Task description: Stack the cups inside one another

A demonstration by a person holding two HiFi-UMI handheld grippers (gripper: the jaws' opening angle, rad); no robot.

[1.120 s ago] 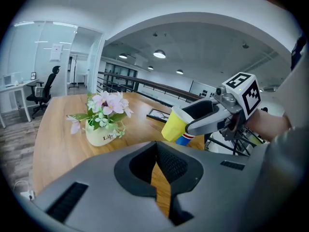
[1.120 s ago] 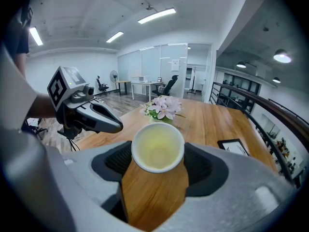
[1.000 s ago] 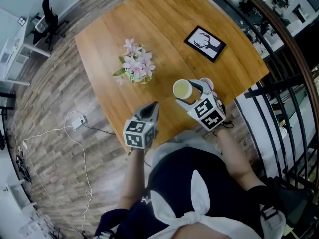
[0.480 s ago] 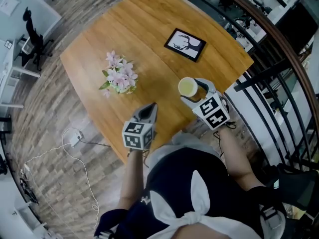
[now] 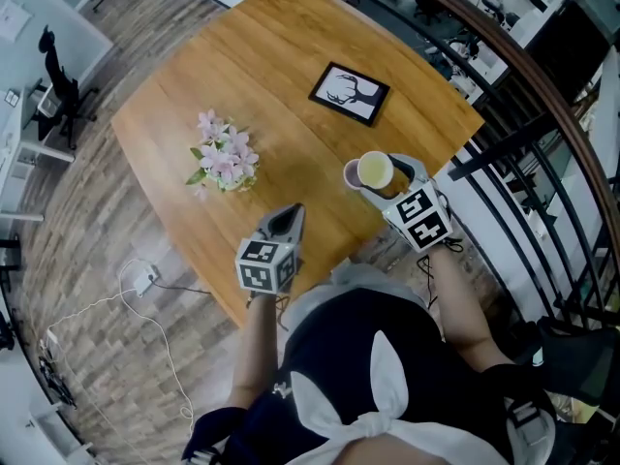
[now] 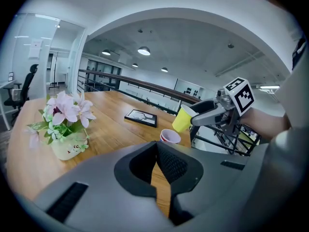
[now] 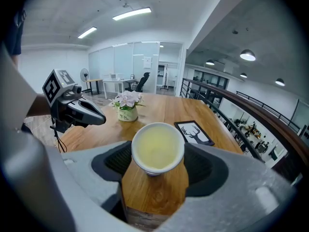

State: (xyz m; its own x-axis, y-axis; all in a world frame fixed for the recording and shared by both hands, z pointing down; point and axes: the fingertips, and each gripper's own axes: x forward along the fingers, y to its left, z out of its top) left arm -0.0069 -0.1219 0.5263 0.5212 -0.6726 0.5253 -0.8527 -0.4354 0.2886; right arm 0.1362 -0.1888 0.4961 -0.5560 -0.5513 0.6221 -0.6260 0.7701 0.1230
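A yellow cup is clamped in my right gripper, which is shut on its sides; in the right gripper view the yellow cup faces me mouth-on between the jaws. A pink cup stands upright on the wooden table near its right edge. The yellow cup hangs tilted just above and to the right of it, not touching. In the head view only the pink cup's rim peeks out left of the yellow one. My left gripper hovers over the table's near edge, shut and empty.
A small pot of pink flowers sits at the table's left-middle. A black-framed deer picture lies flat at the far right. A dark metal railing runs close along the table's right side. A cable trails on the floor at left.
My right gripper has carried the yellow cup rightward, from left of the pink cup to just over it. The left gripper has stayed where it was.
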